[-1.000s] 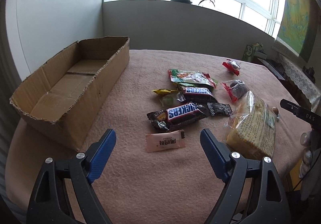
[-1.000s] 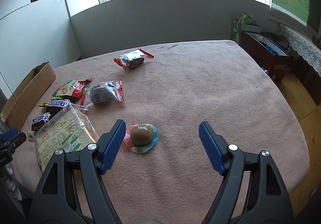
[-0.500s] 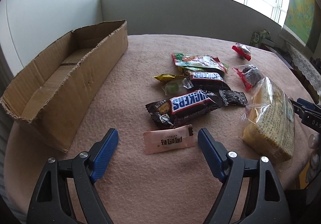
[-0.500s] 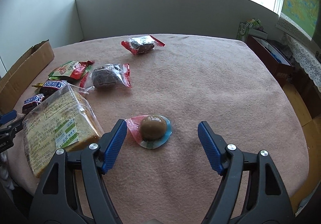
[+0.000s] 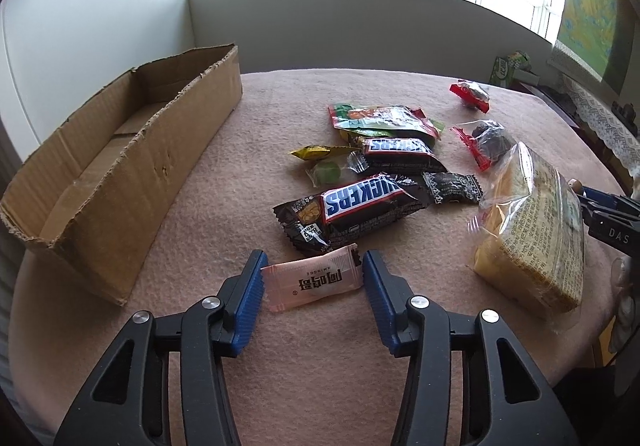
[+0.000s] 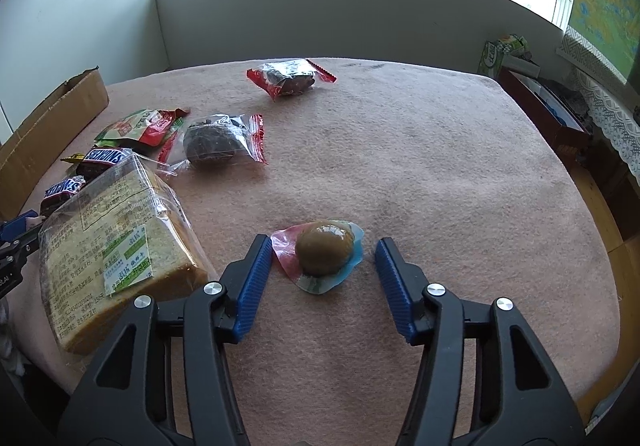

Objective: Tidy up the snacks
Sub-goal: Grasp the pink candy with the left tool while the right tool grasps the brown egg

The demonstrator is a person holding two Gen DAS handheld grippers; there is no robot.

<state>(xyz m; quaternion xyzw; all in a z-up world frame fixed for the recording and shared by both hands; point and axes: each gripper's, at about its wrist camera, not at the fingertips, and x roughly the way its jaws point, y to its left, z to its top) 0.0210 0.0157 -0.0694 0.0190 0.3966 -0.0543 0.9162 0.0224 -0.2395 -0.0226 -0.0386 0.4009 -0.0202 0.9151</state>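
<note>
My left gripper [image 5: 314, 278] is open, its blue fingers on either side of a pink snack packet [image 5: 314, 281] on the pink cloth, close to both ends. An open cardboard box [image 5: 116, 174] stands to its left. My right gripper [image 6: 322, 266] is open around a brown round snack in a clear wrapper [image 6: 324, 252]. Two Snickers bars [image 5: 360, 202], a bagged bread loaf [image 5: 532, 226], a green candy [image 5: 328, 172] and red-edged packets [image 5: 486, 144] lie between the grippers.
The table [image 6: 440, 166] is round with a pink cloth; its edge drops off close on the right. Two dark cakes in red-edged wrappers [image 6: 224, 142] [image 6: 290, 78] lie farther back. A wall and window sill with a plant are behind.
Both grippers have moved forward and down and narrowed. The left one now straddles the pink packet, the right one straddles the brown round snack.
</note>
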